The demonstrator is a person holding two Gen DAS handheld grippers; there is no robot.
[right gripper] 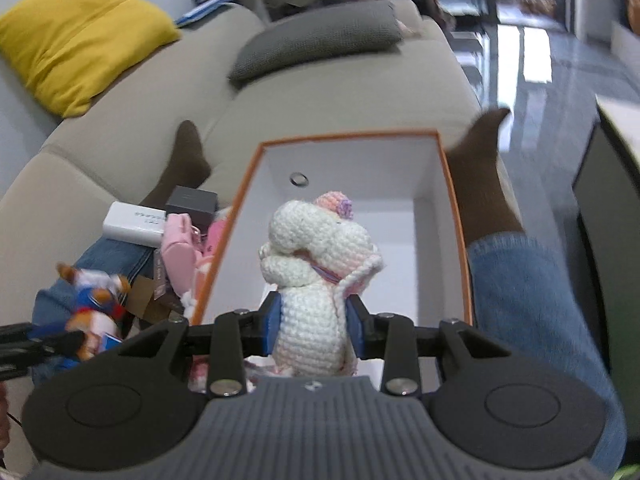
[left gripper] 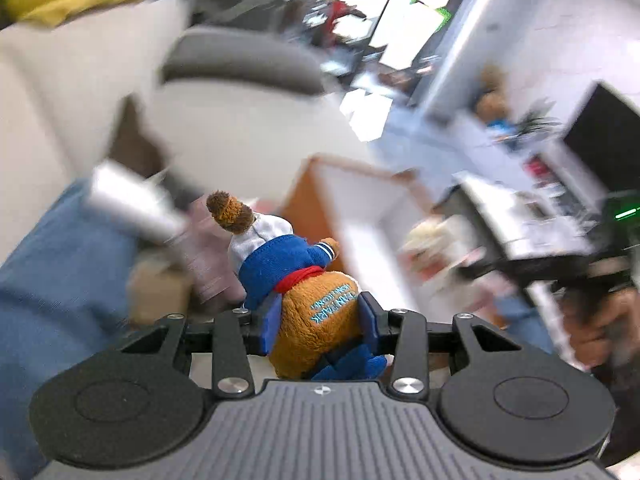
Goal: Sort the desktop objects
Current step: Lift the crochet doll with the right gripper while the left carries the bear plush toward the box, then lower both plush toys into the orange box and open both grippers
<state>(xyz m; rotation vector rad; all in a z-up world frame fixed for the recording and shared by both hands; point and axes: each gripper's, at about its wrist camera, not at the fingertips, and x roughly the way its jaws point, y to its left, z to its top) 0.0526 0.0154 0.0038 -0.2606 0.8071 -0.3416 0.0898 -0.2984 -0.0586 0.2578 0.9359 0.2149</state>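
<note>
While clamped in each hand-held gripper, plush bear (left gripper: 304,296) and crocheted toy (right gripper: 316,280), both lengthwise away from camera.

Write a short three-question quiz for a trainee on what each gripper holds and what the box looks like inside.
1. True or false: the left gripper is shut on the brown plush bear in blue clothes.
2. What does the right gripper hold? A) a white power bank B) a white crochet doll C) a yellow cushion
3. Fill in: the box with the orange rim is ___ inside.

Key
1. True; the pads press on its sides.
2. B, the crochet doll, held over the box.
3. White; it looks empty apart from a small ring-like mark on the far wall.
</note>
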